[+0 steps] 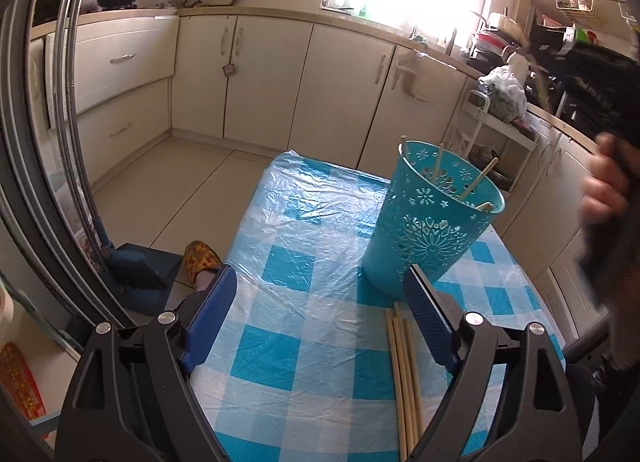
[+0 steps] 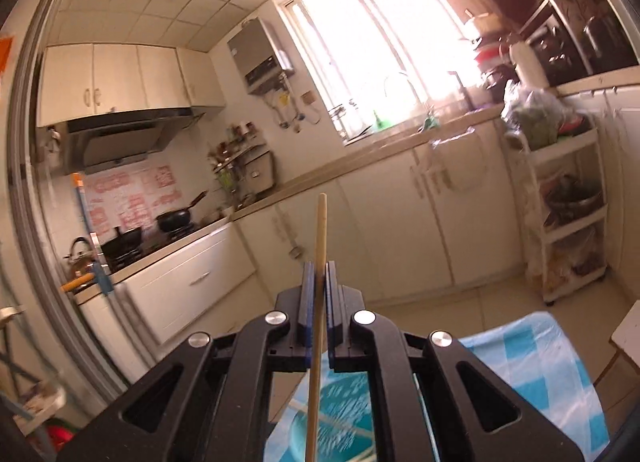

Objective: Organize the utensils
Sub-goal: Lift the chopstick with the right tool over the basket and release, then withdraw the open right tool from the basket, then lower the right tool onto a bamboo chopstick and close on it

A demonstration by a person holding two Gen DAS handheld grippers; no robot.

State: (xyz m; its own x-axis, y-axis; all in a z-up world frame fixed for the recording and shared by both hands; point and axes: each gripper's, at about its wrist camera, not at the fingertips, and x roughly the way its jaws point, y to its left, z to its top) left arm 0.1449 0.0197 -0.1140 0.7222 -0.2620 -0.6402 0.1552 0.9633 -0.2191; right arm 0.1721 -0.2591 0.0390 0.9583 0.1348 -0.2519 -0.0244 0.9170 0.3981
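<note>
A teal cut-out holder [image 1: 432, 222] stands on the blue-checked table [image 1: 304, 342] with a few wooden chopsticks [image 1: 478, 180] inside. Several loose chopsticks [image 1: 404, 374] lie on the cloth in front of it. My left gripper [image 1: 320, 294] is open and empty, low over the table, its right finger by the holder's base and the loose chopsticks. My right gripper [image 2: 319, 274] is shut on one chopstick [image 2: 320, 230], held upright above the holder [image 2: 336, 422], whose rim shows blurred below the jaws.
A hand on the right gripper [image 1: 608, 198] shows at the right edge. A broom and dustpan [image 1: 132, 262] and a slippered foot [image 1: 200, 258] are left of the table. Kitchen cabinets [image 1: 260, 74] and a white trolley [image 2: 568, 198] stand behind.
</note>
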